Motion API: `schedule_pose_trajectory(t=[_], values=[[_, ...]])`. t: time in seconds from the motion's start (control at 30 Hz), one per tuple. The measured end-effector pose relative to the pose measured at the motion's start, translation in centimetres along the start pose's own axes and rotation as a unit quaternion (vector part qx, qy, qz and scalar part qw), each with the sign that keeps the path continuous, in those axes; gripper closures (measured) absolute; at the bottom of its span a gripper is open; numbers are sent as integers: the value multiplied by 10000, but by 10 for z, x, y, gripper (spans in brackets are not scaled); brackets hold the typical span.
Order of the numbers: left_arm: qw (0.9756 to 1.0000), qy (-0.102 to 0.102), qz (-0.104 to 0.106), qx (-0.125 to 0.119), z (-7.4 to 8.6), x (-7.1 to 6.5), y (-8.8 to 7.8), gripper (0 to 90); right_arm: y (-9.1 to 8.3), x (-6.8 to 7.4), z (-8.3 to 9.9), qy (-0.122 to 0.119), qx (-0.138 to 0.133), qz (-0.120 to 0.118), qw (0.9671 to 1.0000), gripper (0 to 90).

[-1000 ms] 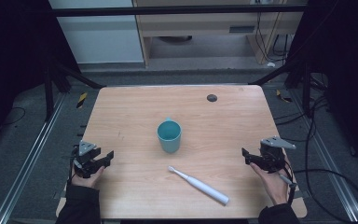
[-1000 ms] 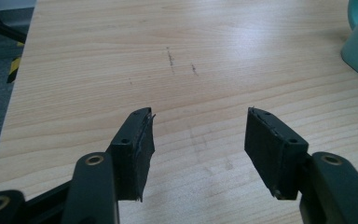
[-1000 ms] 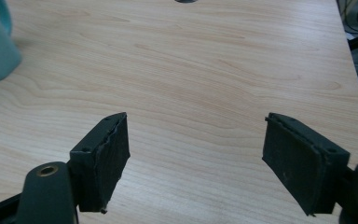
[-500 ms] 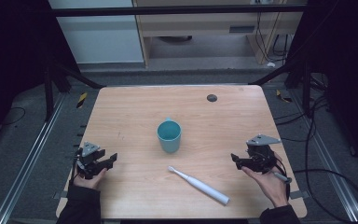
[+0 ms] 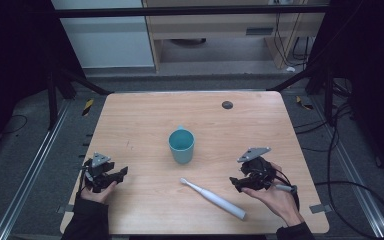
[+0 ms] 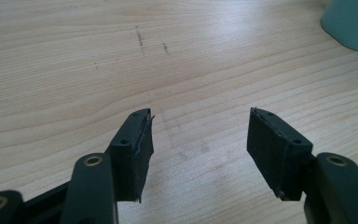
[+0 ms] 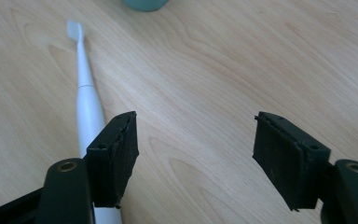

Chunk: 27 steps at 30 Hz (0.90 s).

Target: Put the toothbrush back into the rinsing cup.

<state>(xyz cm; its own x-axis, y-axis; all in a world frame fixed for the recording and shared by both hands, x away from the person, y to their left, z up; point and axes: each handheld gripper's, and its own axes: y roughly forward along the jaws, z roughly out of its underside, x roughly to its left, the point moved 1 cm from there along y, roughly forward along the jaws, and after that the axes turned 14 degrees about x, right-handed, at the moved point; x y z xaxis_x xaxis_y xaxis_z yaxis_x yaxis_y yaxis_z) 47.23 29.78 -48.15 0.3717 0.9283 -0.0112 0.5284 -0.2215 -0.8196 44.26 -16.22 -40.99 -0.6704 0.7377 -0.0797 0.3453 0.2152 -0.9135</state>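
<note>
Wooden surface (image 5: 145,120) wide, bare toward far edge. Teal cup (image 5: 181,145) upright at centre. White toothbrush (image 5: 212,198) lies diagonally toward near edge, just beside right gripper (image 5: 238,183); jaws apart, just been closing, nothing between. Left gripper (image 5: 121,173) near left edge, jaws apart, nothing between.

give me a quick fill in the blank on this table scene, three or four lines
1. The cup standing mid-table is ____ in colour.
2. The white toothbrush lies flat on the ____.
3. The right gripper has nothing between its fingers, so it is ____.
4. The gripper nearer the toothbrush is the ____ one.

Missing words: teal; table; open; right
</note>
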Motion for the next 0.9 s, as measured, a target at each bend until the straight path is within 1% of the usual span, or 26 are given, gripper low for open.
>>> schedule_pose_trajectory(t=[0.1,0.17,0.3,0.33,0.37,0.4,0.5,0.53,0.57,0.6,0.67,0.73,0.77,0.8,0.9], values=[[10000,19,-16,23,0,-1,1,400,2,6,-4,-132,140,-100,9998,325],[10000,27,-15,38,0,-1,1,400,3,8,-6,-185,182,-107,9996,331],[10000,45,-6,57,0,-1,1,400,5,11,-9,-222,244,-111,9994,340],[10000,47,-1,75,0,-1,1,400,5,11,-10,-230,273,-138,9993,345],[10000,44,6,78,-1,-1,1,398,6,13,-12,-290,312,-189,9989,359],[10000,29,28,73,-1,-1,1,396,7,14,-13,-285,321,-234,9988,362],[9999,34,51,80,-1,-1,2,390,8,16,-14,-325,394,-279,9983,371],[9999,44,67,79,-1,-1,2,387,10,18,-16,-363,480,-308,9977,383],[9999,44,67,79,-1,-1,2,386,10,18,-16,-363,480,-308,9977,383],[9999,41,84,85,-1,-2,2,384,12,22,-17,-398,544,-320,9972,392],[9999,35,104,84,-1,-2,2,383,13,22,-18,-435,551,-324,9970,393],[9999,43,121,95,-1,-2,2,379,15,26,-19,-495,648,-356,9960,409],[9999,43,121,95,-1,-2,2,379,15,26,-19,-495,648,-356,9960,409],[9999,36,129,86,-1,-2,2,379,17,29,-20,-558,719,-415,9950,421],[9999,58,125,85,-1,-2,2,378,20,33,-21,-611,821,-507,9935,434]])
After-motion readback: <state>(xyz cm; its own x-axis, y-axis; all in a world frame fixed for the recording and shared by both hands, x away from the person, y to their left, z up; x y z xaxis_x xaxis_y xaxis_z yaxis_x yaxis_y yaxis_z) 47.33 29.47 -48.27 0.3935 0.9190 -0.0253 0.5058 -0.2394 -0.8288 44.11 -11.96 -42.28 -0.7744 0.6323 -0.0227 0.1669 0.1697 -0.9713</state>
